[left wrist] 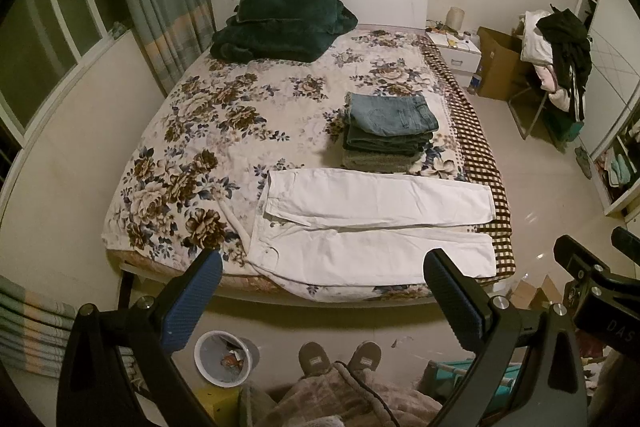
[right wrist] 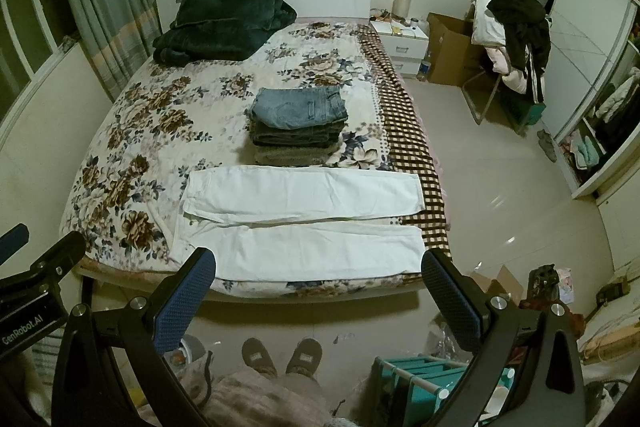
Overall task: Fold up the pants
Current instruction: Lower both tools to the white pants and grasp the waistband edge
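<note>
Pants (left wrist: pixel 376 227) lie flat and unfolded along the near edge of the bed (left wrist: pixel 208 131), legs side by side, waist to your left. Both grippers, left (left wrist: pixel 324 291) and right (right wrist: pixel 320 291), hover spread and empty short of the bed. Folding hasn't begun, I judge; next, pinch the near leg at waist and hem and lay it over the far one.

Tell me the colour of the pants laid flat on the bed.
The pants are plain white, clearest in the right wrist view.

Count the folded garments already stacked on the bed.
3 visible: light blue jeans on top, darker jeans beneath, a grey-olive piece at the bottom. Thinner layers may be hidden.
</note>
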The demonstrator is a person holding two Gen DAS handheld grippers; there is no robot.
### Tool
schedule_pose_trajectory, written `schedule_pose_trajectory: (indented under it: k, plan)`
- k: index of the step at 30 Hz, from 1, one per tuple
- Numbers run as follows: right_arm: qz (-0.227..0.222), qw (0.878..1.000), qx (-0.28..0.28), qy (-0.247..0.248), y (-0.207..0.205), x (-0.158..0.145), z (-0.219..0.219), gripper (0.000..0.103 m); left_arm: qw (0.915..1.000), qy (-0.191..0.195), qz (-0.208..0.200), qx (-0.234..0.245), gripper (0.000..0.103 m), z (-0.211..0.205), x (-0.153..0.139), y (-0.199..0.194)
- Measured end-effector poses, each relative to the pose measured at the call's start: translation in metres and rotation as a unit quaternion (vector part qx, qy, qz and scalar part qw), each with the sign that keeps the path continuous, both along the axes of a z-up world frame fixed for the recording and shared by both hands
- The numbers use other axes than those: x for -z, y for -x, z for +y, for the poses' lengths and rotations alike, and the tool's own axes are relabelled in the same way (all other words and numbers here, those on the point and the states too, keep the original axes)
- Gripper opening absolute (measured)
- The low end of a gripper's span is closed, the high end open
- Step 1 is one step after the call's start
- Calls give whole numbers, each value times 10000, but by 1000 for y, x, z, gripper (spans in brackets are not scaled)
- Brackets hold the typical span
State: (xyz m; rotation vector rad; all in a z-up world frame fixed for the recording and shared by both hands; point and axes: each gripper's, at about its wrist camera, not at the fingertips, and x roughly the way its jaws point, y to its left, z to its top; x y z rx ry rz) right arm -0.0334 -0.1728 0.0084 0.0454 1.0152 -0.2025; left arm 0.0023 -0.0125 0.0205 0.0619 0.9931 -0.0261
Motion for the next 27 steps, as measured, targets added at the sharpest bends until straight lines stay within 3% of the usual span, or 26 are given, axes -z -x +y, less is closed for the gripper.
schedule_pose_trajectory:
  k: [9,19,27]
  plan:
    - [-78,9999,73,-20,2,16,-5,103,9998,-35,-114,-136,103,1,11,-7]
    - [-128,9992,114,364,-98,91,-55,103,9977,-341,-180,-558,103,-21,78,-83]
    - [339,9986,92,404,-214,201,-96,103,9976,-469,265,-432,103,-39,151,-175]
